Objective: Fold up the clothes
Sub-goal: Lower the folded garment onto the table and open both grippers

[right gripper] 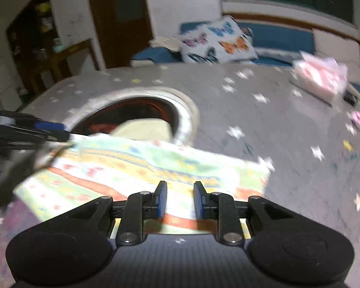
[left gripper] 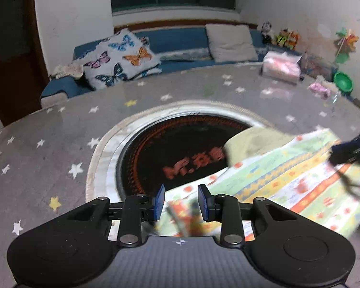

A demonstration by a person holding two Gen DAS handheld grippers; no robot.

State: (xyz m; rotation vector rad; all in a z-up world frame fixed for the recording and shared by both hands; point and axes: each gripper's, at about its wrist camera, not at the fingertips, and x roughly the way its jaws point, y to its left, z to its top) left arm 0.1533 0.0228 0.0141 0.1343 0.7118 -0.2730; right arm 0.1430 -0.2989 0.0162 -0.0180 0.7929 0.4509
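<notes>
A colourful striped cloth (left gripper: 288, 182) lies on the grey star-patterned table, partly over the round black heater opening (left gripper: 180, 148); a pale yellow-green layer (left gripper: 254, 141) shows at its far edge. My left gripper (left gripper: 181, 202) is open, its blue pads just above the cloth's near left corner. In the right wrist view the same cloth (right gripper: 144, 168) lies flat, and my right gripper (right gripper: 180, 201) is open over its near edge. The left gripper (right gripper: 48, 129) shows at the cloth's far left corner. The right gripper (left gripper: 352, 151) shows as a dark blur at the cloth's right edge.
A pink tissue pack (left gripper: 280, 68) and a small pink item (left gripper: 320, 90) sit at the table's far right. A green bowl (left gripper: 343, 81) stands near the wall. A blue sofa with a butterfly cushion (left gripper: 120, 60) lies behind the table.
</notes>
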